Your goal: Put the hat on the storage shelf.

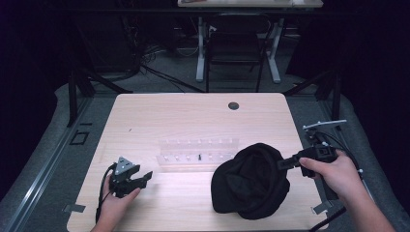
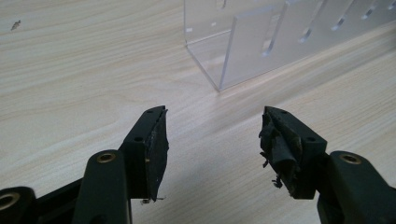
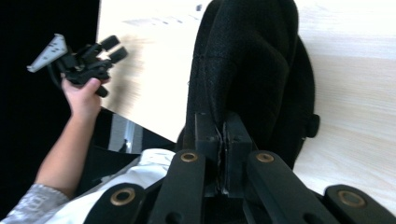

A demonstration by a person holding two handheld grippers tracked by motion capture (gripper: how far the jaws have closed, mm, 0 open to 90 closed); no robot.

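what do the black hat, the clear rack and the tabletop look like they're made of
Black cap: soft matte woven or knit fabric; its weave and a seam show, and it slumps.
Clear slotted rack: transparent acrylic or similar plastic; glossy edges, wood visible through it.
Light wooden tabletop: pale wood-grain surface, possibly laminate; smooth, low sheen.

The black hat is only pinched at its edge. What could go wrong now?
The right gripper fingers grip just a thin bit of the black hat, so it might slip out if pulled hard. The hat lies right beside the clear plastic rack, so dragging it could bump that. The left gripper is open and apart from the hat, so it gives no support.
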